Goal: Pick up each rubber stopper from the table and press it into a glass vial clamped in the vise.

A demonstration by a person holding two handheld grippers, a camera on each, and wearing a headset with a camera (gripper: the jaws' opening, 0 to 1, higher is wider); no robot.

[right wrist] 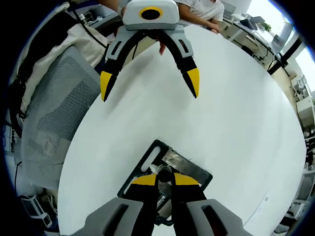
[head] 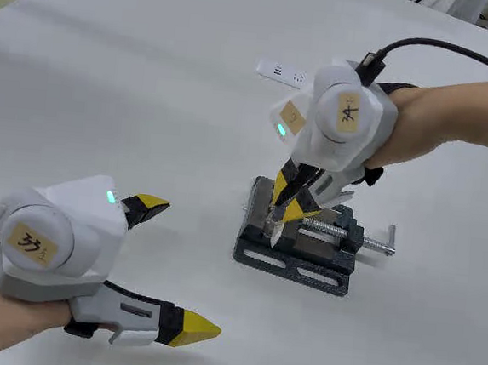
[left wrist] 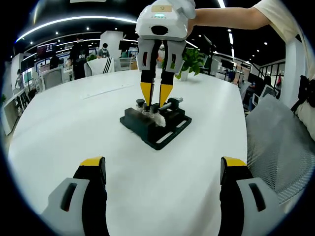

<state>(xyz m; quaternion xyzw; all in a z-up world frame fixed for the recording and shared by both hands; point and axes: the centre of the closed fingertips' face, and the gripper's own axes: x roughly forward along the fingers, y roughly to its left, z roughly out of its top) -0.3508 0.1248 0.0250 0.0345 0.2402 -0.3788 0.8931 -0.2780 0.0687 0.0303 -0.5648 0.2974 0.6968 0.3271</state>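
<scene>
Head view: my right gripper (head: pixel 286 205) reaches in from 2 o'clock and points steeply down onto the vise (head: pixel 296 254). The vise is a blocky black metal casting with slotted feet, a bright threaded screw and a thin bar handle, and it sits on the smooth white desk (head: pixel 149 97). The right gripper's black, yellow-tipped fingers are drawn almost together, pinched on a small, dark, round rubber stopper (right wrist: pixel 164 173). The stopper sits between the tips, right at the top of the clear glass vial (head: pixel 274 230), which is clamped upright in the vise. My left gripper (head: pixel 181 262) hangs at 7 o'clock, well apart from the vise. Its tapered fingers are spread wide with nothing between them. In the left gripper view the vise lies at 12 o'clock, straight ahead of those fingers.
</scene>
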